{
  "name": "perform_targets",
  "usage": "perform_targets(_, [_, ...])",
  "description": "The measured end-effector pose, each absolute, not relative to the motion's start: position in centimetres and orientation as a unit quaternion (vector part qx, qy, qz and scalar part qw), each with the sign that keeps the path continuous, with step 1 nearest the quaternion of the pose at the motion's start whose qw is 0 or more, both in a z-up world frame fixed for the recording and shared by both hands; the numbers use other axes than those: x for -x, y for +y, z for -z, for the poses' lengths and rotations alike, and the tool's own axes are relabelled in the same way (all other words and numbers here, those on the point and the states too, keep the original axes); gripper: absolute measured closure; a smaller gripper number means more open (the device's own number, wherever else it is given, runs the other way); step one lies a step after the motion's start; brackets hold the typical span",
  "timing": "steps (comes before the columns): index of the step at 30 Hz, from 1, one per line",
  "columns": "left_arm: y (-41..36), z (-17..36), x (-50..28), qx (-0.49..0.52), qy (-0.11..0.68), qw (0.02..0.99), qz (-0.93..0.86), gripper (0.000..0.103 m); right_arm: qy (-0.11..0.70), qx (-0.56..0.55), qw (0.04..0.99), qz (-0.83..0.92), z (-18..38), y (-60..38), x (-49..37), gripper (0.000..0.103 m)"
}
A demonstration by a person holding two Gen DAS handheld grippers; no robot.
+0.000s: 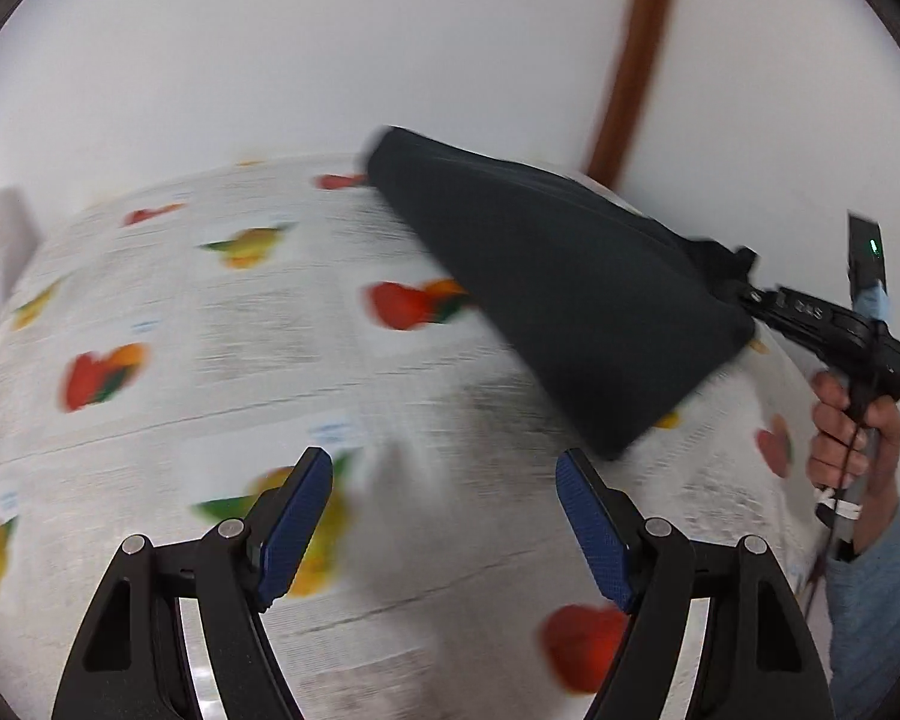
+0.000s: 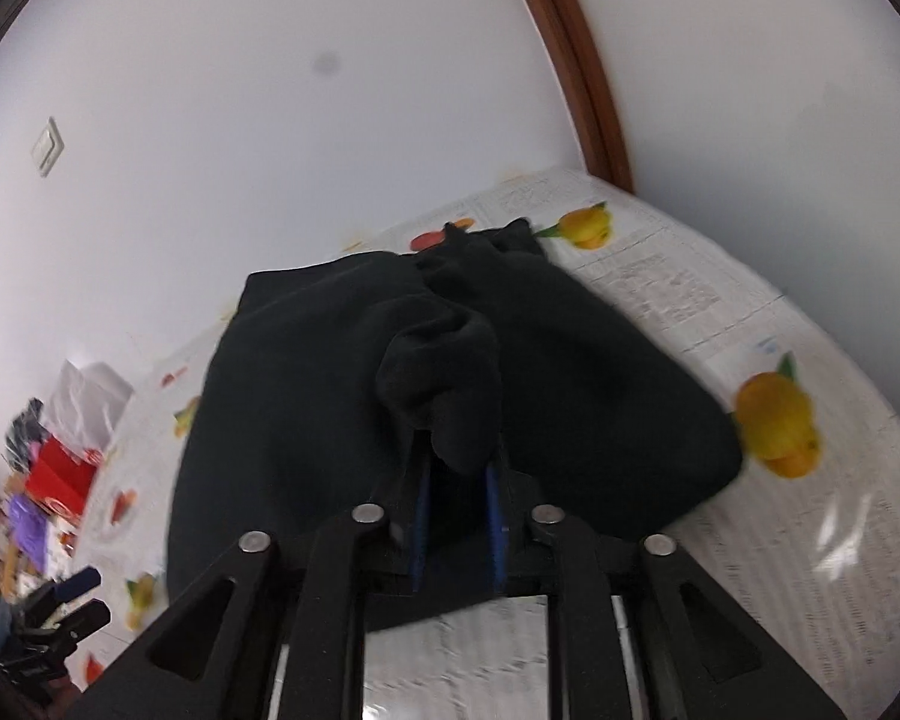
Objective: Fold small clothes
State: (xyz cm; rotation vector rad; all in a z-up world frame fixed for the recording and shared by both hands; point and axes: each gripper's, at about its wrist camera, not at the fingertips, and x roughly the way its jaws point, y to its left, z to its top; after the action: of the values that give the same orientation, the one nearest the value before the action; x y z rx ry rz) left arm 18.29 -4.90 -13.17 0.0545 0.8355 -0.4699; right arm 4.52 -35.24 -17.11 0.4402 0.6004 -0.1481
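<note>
A small black garment (image 1: 570, 294) hangs stretched over the fruit-print tablecloth (image 1: 222, 324), lifted off it at the right. My right gripper (image 1: 750, 299) is shut on one bunched end of it. In the right wrist view the garment (image 2: 306, 396) drapes away from my right gripper (image 2: 457, 498), a fold pinched between the blue pads (image 2: 493, 516). My left gripper (image 1: 444, 480) is open and empty, with blue pads (image 1: 297, 522), low over the cloth to the left of the garment's hanging edge.
The table stands against a white wall with a brown door frame (image 2: 576, 60). Red, purple and white clutter (image 2: 54, 468) lies at the table's far left end. My left gripper (image 2: 66, 606) shows there too. A wall switch (image 2: 47, 147) is on the left.
</note>
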Motion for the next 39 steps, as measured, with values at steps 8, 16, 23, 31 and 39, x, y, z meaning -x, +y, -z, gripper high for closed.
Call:
perform_targets(8, [-11.6, 15.5, -18.8, -0.068, 0.423, 0.864, 0.263, 0.028, 0.295, -0.188, 0.935, 0.048, 16.9, -35.1, -6.2, 0.051])
perform_targets(16, [-13.9, 17.0, -20.5, -0.072, 0.424, 0.867, 0.25, 0.073, 0.324, -0.235, 0.916, 0.024, 19.5, -36.2, -9.5, 0.079])
perform_targets(23, [-11.1, 16.0, -20.4, -0.066, 0.413, 0.881, 0.22, 0.094, 0.329, -0.216, 0.919, 0.004, 19.3, -33.1, -10.7, 0.085])
perform_targets(31, [-0.9, 14.7, -19.2, -0.024, 0.409, 0.9, 0.151, 0.096, 0.344, -0.191, 0.918, -0.051, 18.4, -24.1, -13.4, 0.086])
perform_targets(39, [5.7, 15.5, -18.2, 0.014, 0.424, 0.895, 0.14, 0.095, 0.289, -0.221, 0.928, -0.085, 16.4, -20.6, -10.9, 0.086])
